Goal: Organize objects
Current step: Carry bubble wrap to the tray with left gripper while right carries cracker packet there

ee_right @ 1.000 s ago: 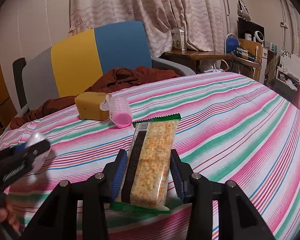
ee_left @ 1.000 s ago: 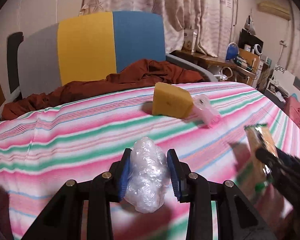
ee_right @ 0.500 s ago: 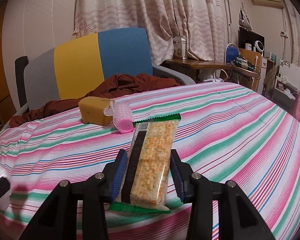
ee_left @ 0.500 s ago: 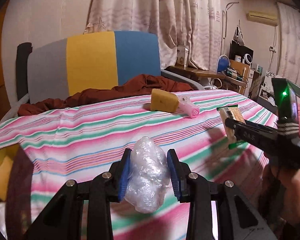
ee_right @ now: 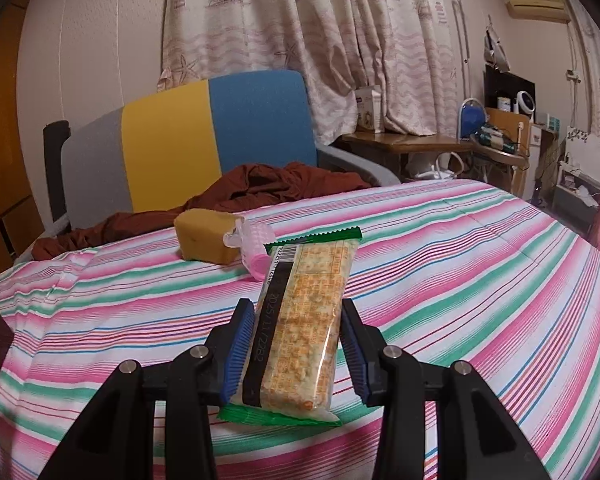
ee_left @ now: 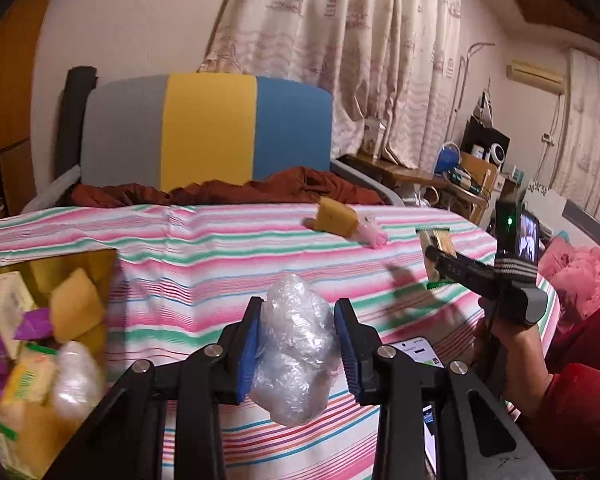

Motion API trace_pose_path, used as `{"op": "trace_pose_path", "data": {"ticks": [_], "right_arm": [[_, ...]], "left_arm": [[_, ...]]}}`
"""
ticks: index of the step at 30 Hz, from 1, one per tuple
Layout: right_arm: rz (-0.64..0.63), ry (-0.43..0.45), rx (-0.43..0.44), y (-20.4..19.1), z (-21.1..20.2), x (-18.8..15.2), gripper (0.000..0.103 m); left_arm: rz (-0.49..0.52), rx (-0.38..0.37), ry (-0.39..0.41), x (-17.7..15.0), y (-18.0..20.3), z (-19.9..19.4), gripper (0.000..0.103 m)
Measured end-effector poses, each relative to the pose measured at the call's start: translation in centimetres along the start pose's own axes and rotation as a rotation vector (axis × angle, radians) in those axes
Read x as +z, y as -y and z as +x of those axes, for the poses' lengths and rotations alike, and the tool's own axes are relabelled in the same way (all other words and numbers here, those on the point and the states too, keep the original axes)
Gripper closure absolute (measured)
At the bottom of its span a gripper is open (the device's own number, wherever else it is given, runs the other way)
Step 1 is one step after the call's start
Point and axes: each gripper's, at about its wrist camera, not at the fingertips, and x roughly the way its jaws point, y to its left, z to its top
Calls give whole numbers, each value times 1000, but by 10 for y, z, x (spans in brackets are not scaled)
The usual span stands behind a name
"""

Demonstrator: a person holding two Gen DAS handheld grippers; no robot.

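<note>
since the earlier frames the left tongs (ee_left: 296, 344) had swung left and drawn back from the striped bed (ee_left: 220, 248), so an open box (ee_left: 100, 264) at the bed's left edge had come into view, while the right tongs (ee_right: 296, 344) had barely shifted. the left tongs were pinching a crumpled clear plastic bundle (ee_left: 292, 352) across its middle, held in the air near the bed's front edge. that bundle looked very light, soft and slippery, so a grip across the bulk seemed safest. the right tongs were clamped on a cracker packet (ee_right: 300, 320) at its lower half, raised over the bed's near side. the packet looked light and fairly stiff, though its crackers would probably break if squeezed hard. the box already held a jumble: yellow sponges (ee_left: 74, 312), a white carton (ee_left: 0, 308), purple wrappers, a yellow packet and another clear plastic bundle. toward the bed's far side lay a yellow sponge (ee_right: 206, 240) touching a pink roll (ee_right: 256, 252), both still to be collected, i judged. a phone (ee_left: 416, 354) lay near the bed's front edge.
</note>
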Motion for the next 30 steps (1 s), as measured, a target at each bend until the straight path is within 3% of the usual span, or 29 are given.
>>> {"op": "trace_pose_path", "data": {"ticks": [9, 13, 21, 30], "right_arm": [[-26, -26, 88, -11, -36, 4, 60], [-28, -35, 189, -31, -60, 6, 60], [-31, -56, 430, -101, -113, -6, 60], [-78, -111, 629, -179, -146, -20, 60]], "left_arm": [[-63, 79, 7, 0, -59, -34, 66], [-103, 132, 0, 0, -86, -38, 66], [-266, 206, -47, 9, -153, -36, 65], [-343, 268, -150, 31, -225, -9, 65]]}}
